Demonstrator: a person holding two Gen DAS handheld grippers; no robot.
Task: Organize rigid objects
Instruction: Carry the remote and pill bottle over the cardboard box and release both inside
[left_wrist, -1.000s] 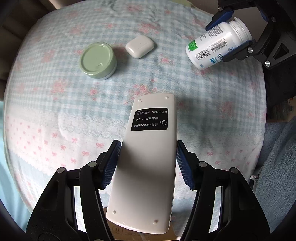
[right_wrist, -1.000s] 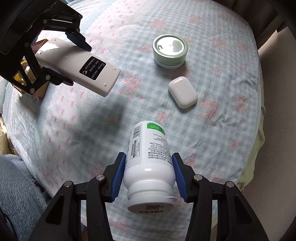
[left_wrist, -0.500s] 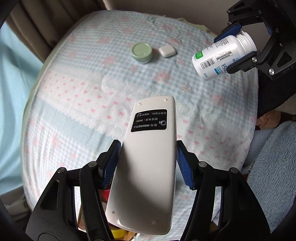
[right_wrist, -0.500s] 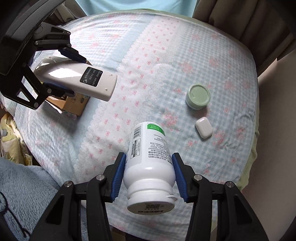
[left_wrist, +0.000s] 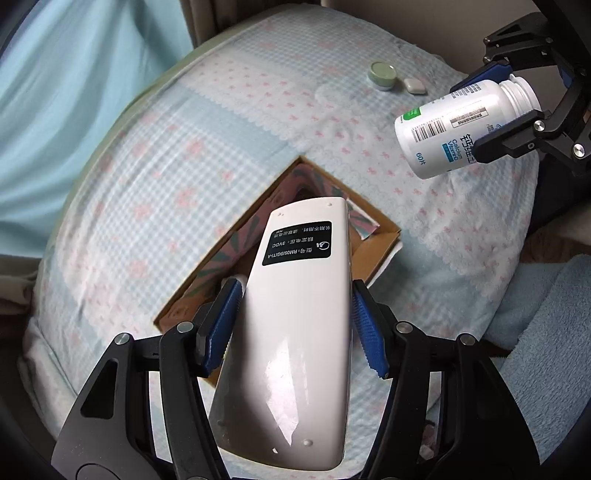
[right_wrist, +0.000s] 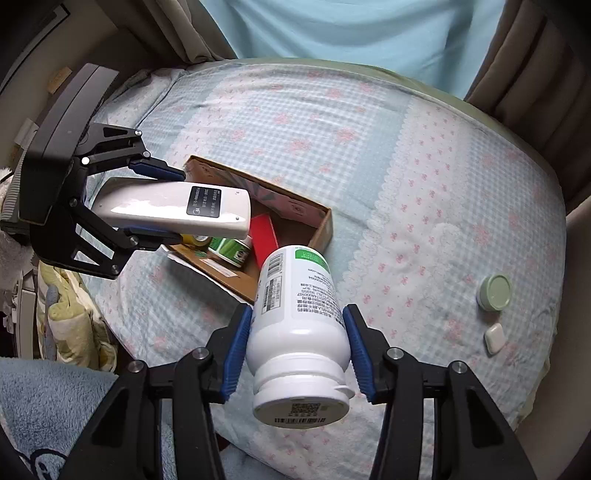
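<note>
A white remote (left_wrist: 299, 332) is clamped back side up between the pads of the left gripper (left_wrist: 295, 325) above an open cardboard box (right_wrist: 317, 225), while a white pill bottle (right_wrist: 299, 332), cap toward the camera, is gripped by the right gripper (right_wrist: 295, 350) just beside that box, with a green jar (right_wrist: 495, 291) and an earbud case (right_wrist: 494, 336) lying far off to its right.

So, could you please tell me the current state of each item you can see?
left claw: shut on the remote.
remote: held above the box, label up.
right claw: shut on the pill bottle.
pill bottle: capped, held aloft.
box: open, holding items.
green jar: lidded, on the bed.
white case: closed, beside the jar.
</note>
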